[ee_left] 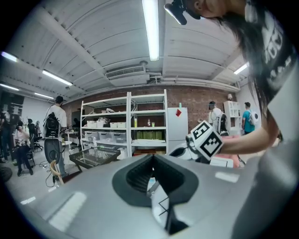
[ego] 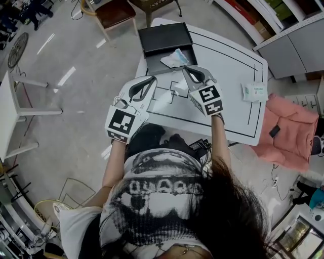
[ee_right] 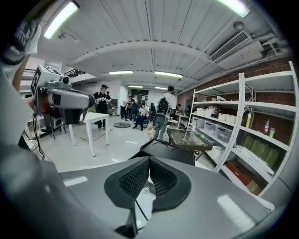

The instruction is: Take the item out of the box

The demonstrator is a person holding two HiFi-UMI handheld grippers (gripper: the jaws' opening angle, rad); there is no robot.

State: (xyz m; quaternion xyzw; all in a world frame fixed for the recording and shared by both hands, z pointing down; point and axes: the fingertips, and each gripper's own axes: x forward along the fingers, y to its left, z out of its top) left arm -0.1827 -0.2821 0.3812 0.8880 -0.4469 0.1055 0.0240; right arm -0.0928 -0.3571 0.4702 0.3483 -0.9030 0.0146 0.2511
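Note:
A black box (ego: 152,63) lies open at the far end of the white table (ego: 238,60), its lid (ego: 164,36) folded back. Inside rests a pale blue and white packet (ego: 174,58). My right gripper (ego: 186,69) hovers just in front of the box, near the packet, its jaws shut and empty. My left gripper (ego: 153,78) hangs beside it, a little nearer me over the table's left edge, also shut on nothing. In the right gripper view the closed tips (ee_right: 149,158) point at the box (ee_right: 166,149). The left gripper view shows its own closed tips (ee_left: 153,156).
A second white packet (ego: 254,92) lies on the table's right side. A pink garment (ego: 288,129) lies on the floor to the right. A wooden chair (ego: 114,12) stands beyond the table. White shelving (ee_right: 252,130) stands on the right, and people are in the background.

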